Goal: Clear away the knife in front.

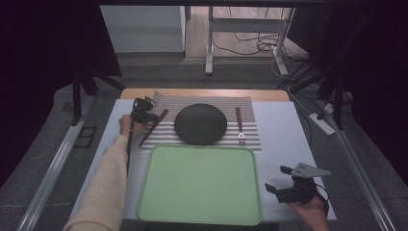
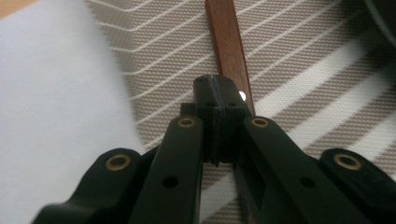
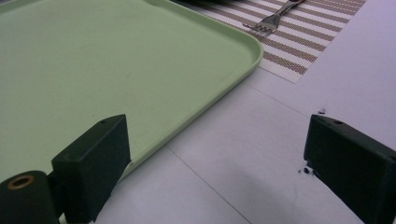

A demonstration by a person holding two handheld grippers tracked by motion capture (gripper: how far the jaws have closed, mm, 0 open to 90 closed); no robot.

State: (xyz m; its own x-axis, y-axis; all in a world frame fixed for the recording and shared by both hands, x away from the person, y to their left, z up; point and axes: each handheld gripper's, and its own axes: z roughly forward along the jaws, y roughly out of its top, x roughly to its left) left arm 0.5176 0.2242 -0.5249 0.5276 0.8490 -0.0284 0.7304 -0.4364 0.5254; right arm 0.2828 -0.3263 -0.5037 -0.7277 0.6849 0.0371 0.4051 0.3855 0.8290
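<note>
Pickup underway: I see left claw [image 1: 150, 114] clamped together over knife [image 2: 229, 46] at ten o'clock; right claw [image 3: 219, 154] apart, idle. Next I lift carefully toward tray [image 1: 159, 202].

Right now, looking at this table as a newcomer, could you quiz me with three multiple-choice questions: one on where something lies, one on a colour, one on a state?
1. Where does the fork lie?
A. On the striped placemat, right of the dark bowl
B. In the tray
C. Inside the bowl

2. What colour is the tray?
A. Red
B. Light green
C. Black

3. How does the right claw stand?
A. Shut on the fork
B. Shut on the tray's rim
C. Open, holding nothing

Answers:
1. A: the high view shows the fork on the stripes beside the bowl.
2. B: both the high view and the right gripper view show a pale green tray.
3. C: in the right gripper view its jaws stand wide apart over the bare table.
</note>
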